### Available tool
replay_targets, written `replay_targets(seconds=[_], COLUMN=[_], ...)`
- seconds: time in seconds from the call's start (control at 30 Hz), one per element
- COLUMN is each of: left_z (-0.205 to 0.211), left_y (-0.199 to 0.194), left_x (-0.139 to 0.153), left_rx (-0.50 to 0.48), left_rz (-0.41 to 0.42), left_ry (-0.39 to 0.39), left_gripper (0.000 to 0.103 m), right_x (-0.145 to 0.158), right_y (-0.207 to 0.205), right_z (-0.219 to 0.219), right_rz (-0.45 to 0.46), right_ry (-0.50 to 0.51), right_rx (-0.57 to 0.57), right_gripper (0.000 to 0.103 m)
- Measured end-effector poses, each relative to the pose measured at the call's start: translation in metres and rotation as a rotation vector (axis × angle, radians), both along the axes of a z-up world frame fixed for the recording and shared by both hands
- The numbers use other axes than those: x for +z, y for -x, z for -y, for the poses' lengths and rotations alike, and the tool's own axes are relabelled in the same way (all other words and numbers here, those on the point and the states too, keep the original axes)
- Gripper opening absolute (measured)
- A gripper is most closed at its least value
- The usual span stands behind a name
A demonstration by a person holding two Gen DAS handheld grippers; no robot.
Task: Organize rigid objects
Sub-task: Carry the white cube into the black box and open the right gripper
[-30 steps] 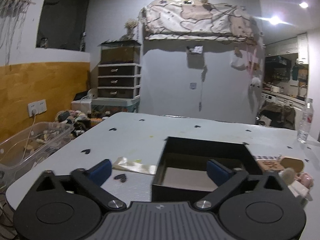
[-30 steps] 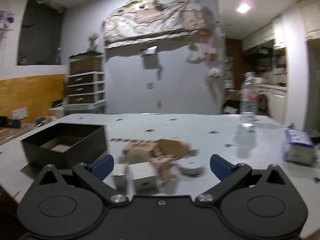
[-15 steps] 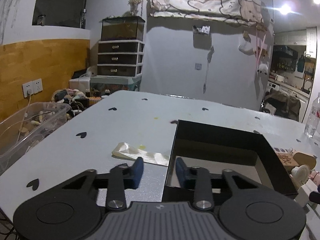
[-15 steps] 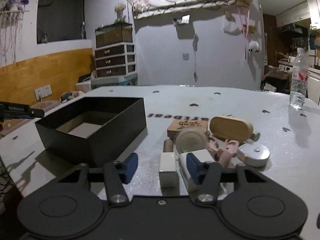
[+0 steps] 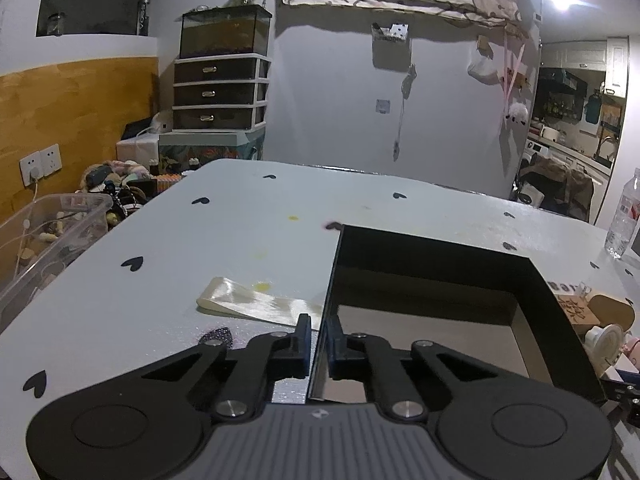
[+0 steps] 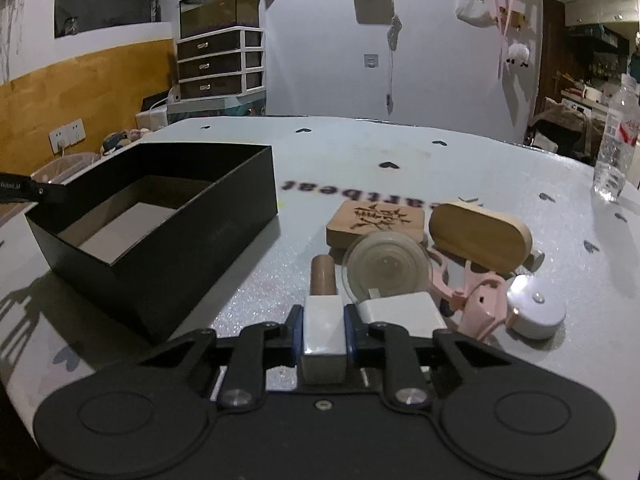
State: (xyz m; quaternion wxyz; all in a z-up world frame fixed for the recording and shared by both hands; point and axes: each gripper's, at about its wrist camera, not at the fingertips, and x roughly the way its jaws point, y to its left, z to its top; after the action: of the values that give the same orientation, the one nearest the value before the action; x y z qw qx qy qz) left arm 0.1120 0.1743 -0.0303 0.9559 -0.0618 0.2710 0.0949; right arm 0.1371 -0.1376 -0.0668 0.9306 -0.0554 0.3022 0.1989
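Left gripper [image 5: 319, 338] pinches the black box [image 5: 536, 280] by its near-left wall, on the white table [image 5: 240, 240]; right gripper [image 6: 323, 330] clamps a white block [image 6: 323, 326] at the near edge of the clutter, right of the box

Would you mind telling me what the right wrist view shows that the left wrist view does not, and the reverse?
Only the right wrist view shows the right gripper closed on a small white block, plus a brown cylinder, a white puck and a second white block.

Only the left wrist view shows the left gripper pinching the black box's near wall, and a cream strip lying on the table beside the box.

Both show the box, the table, the carved wooden tile, the oval wooden block and the water bottle.
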Motion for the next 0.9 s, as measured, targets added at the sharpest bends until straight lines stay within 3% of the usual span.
replay_targets(seconds=[0.23,0.5,0.67,0.9], left_z=[0.006,0.004,0.003,0.0], left_y=[-0.003,-0.003,-0.003,-0.006], left_x=[0.0,-0.002,-0.003,-0.004], left_rx=[-0.003,-0.007,-0.013,-0.026], left_rz=[-0.013,0.0,0.007,0.008], left_ry=[-0.046,-0.035,-0.028,-0.023], left_gripper=[0.005,0.005,0.005,0.005], right_x=[0.005,0.065,0.089,0.081], right_y=[0.002,0.0,-0.022,-0.064], right_z=[0.004,0.003,-0.025,-0.104], right_rz=[0.0,0.069,0.05,-0.053], right_ry=[-0.026,-0.157,-0.207,-0.067], right_rx=[0.053,0.15,0.242,0.416], right_gripper=[0.021,0.021,0.021,0.021])
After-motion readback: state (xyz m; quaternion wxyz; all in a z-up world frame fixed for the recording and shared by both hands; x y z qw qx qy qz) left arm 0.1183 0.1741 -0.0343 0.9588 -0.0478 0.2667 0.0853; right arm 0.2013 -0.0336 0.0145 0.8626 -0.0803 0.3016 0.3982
